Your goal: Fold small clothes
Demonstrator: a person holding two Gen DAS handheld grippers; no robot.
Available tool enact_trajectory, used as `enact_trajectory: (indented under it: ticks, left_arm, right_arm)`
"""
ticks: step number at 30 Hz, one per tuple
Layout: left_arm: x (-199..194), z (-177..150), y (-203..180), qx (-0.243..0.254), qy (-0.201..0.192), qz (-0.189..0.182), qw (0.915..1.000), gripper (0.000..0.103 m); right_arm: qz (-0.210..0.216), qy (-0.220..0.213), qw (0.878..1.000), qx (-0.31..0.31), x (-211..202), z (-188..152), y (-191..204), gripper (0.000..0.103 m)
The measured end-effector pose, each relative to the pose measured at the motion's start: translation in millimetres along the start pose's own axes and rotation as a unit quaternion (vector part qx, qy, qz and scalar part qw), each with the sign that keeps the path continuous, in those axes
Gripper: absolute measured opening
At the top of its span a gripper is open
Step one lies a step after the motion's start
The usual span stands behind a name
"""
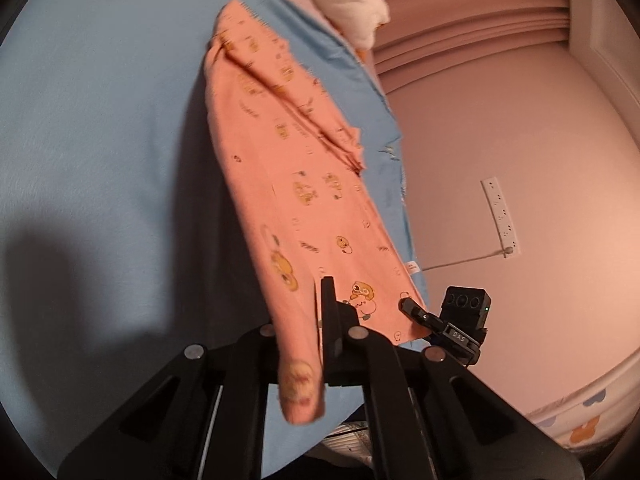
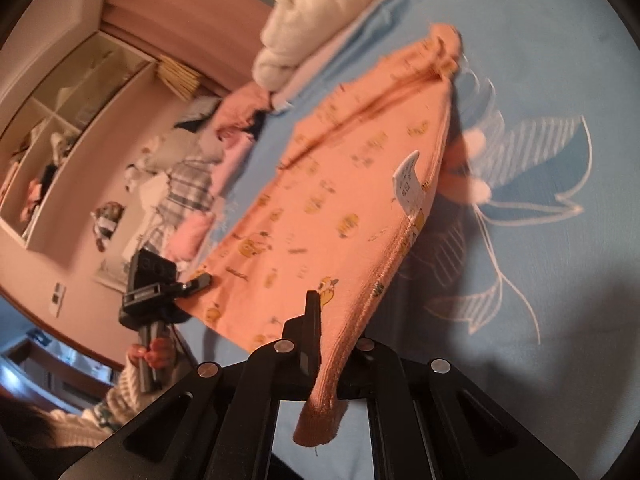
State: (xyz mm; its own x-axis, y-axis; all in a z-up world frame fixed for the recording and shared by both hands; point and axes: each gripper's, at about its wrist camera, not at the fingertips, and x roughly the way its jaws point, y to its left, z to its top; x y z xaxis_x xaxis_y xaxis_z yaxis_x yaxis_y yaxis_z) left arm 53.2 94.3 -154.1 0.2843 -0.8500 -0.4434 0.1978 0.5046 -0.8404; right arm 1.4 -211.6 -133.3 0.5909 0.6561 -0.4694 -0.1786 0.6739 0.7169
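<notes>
A small orange garment (image 1: 288, 184) with yellow cartoon prints hangs stretched in the air above a blue bedsheet (image 1: 100, 120). My left gripper (image 1: 316, 316) is shut on one near corner of it, with the hem drooping between the fingers. The right gripper (image 1: 412, 308) shows in the left wrist view, pinching the other corner. In the right wrist view my right gripper (image 2: 320, 332) is shut on the ribbed hem of the garment (image 2: 340, 200), which bears a white label (image 2: 408, 184). The left gripper (image 2: 200, 282) pinches the far corner there.
A white folded bundle (image 2: 316, 24) and a pile of mixed clothes (image 2: 188, 168) lie at the bed's far side. A pink wall with a white power strip (image 1: 502, 216) and open shelves (image 2: 60, 120) stand beyond. The sheet has a white line drawing (image 2: 520, 184).
</notes>
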Motion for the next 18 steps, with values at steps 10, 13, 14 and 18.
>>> enact_trajectory:
  ticks: [10, 13, 14, 18]
  left_arm:
    - [-20, -1, -14, 0.033, -0.052, -0.035, 0.9975, 0.000]
    - [-22, -3, -25, 0.059, -0.053, -0.047, 0.9957, 0.000]
    - [-23, -4, -27, 0.063, -0.052, -0.049, 0.9954, 0.000]
    - [-26, -10, -27, 0.063, -0.041, -0.065, 0.9951, 0.000]
  right_arm:
    - [0.017, -0.029, 0.999, -0.023, -7, -7, 11, 0.005]
    - [0.021, -0.025, 0.999, -0.034, -11, -8, 14, 0.005]
    - [0.022, -0.024, 0.999, -0.035, -12, -8, 15, 0.005]
    - [0.027, -0.023, 0.999, -0.030, -18, -9, 16, 0.005]
